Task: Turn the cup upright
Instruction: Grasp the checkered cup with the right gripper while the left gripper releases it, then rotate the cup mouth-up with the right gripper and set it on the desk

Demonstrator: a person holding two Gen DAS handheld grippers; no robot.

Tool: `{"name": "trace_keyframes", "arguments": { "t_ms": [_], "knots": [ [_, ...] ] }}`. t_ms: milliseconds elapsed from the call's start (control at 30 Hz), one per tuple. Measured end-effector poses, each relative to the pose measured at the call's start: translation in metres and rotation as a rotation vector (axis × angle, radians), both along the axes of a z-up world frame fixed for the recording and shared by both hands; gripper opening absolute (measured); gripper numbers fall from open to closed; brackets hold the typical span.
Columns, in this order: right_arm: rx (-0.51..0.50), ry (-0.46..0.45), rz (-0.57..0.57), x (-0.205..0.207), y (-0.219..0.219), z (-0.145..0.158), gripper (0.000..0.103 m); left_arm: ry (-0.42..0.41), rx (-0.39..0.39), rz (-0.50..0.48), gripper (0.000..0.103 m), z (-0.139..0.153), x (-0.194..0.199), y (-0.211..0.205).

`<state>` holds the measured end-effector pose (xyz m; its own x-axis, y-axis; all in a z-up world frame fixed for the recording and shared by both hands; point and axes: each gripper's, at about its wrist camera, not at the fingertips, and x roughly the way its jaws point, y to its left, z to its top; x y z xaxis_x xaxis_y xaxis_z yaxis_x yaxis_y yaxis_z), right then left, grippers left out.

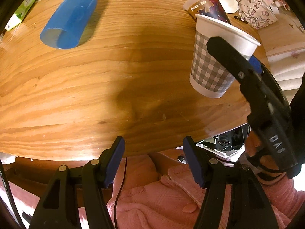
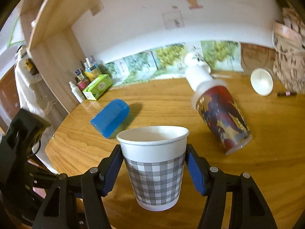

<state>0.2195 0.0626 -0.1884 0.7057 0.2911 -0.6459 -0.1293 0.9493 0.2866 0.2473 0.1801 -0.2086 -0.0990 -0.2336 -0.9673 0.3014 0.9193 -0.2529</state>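
A white paper cup with a grey check band is held mouth up and nearly upright between the blue pads of my right gripper, a little above the wooden table. In the left wrist view the same cup hangs tilted above the table's right part, with the right gripper across it. My left gripper is open and empty at the table's near edge. A blue cup lies on its side at the far left; it also shows in the right wrist view.
A dark patterned paper cup lies on its side right of the held cup. A small white cup, a white bottle, a green tissue box and several bottles stand at the back. A wooden shelf rises at the left.
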Motion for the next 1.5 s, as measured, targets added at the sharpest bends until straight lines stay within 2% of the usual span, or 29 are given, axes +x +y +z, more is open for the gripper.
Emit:
{"name": "trace_keyframes", "arguments": {
  "t_ms": [167,333,633,1167,1500],
  "knots": [
    [-0.042,-0.093,0.044,-0.010,0.008,-0.007,0.066,0.007,0.015,0.020,0.067,0.000,0.000,0.001],
    [-0.042,-0.109,0.060,-0.014,0.012,-0.017,0.066,0.007,0.011,0.041,0.067,0.002,0.003,0.003],
    [-0.066,-0.100,0.062,-0.022,0.012,-0.030,0.067,0.011,0.023,0.055,0.067,-0.003,0.006,0.007],
    [-0.086,-0.080,0.107,-0.040,0.007,-0.026,0.068,0.001,-0.003,0.043,0.067,0.001,-0.006,0.006],
    [-0.101,-0.002,0.156,-0.058,0.008,-0.037,0.069,-0.005,-0.023,0.052,0.067,0.005,-0.024,0.013]
  ]
}}
